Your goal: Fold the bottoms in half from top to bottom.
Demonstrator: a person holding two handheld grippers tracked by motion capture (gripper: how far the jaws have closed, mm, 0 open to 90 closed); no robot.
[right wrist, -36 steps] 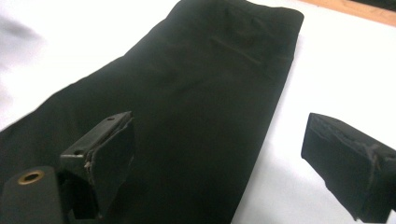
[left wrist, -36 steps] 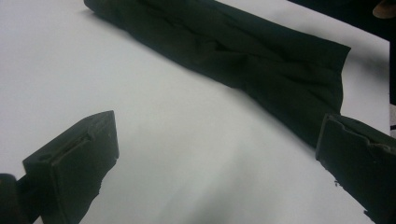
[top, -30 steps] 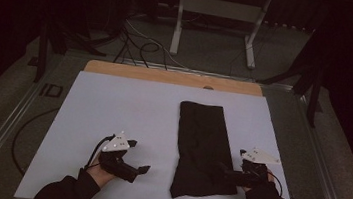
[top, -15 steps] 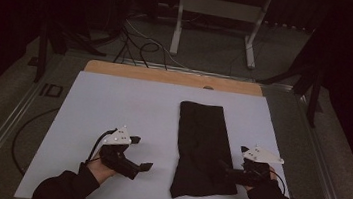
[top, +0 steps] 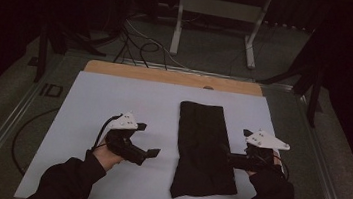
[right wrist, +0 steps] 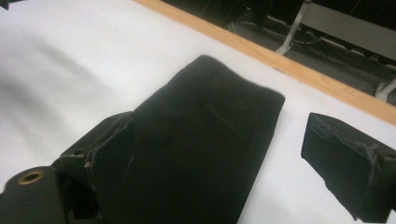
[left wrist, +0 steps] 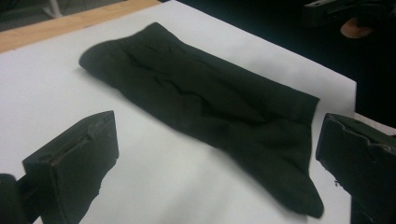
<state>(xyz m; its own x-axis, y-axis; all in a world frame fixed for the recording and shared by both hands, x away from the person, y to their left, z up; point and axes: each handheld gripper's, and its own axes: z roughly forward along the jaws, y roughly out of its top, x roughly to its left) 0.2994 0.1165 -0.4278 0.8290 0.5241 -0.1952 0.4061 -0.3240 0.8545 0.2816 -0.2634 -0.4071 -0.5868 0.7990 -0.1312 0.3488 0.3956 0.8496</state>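
Folded black cloth (top: 205, 150), long and narrow, lying flat on a white table cover (top: 114, 97), right of centre, long axis running from near to far. Seen from above: left gripper (top: 151, 153) held over bare white cover to the left of the cloth, near it but apart, jaws pointing right toward it. Right gripper (top: 230, 159) at the cloth's right edge, toward the near end, jaws pointing left, their tips dark against the dark fabric, so contact hard to judge from that height. Wooden strip (top: 172, 77) along the far edge of the table, with a metal stand (top: 217, 13) and cables on the floor beyond.

From the left gripper view: jaws spread wide, nothing between them but white cover and the cloth (left wrist: 210, 105) lying beyond, creased along its length; near corner of the cloth ending in a rounded tip. Right gripper (left wrist: 345, 14) visible far off at top right.

From the right gripper view: jaws also wide apart, one jaw low over or against the cloth (right wrist: 201, 154), the other over bare white cover; touching or just above, cannot tell. Wooden strip (right wrist: 299, 70) crossing behind.
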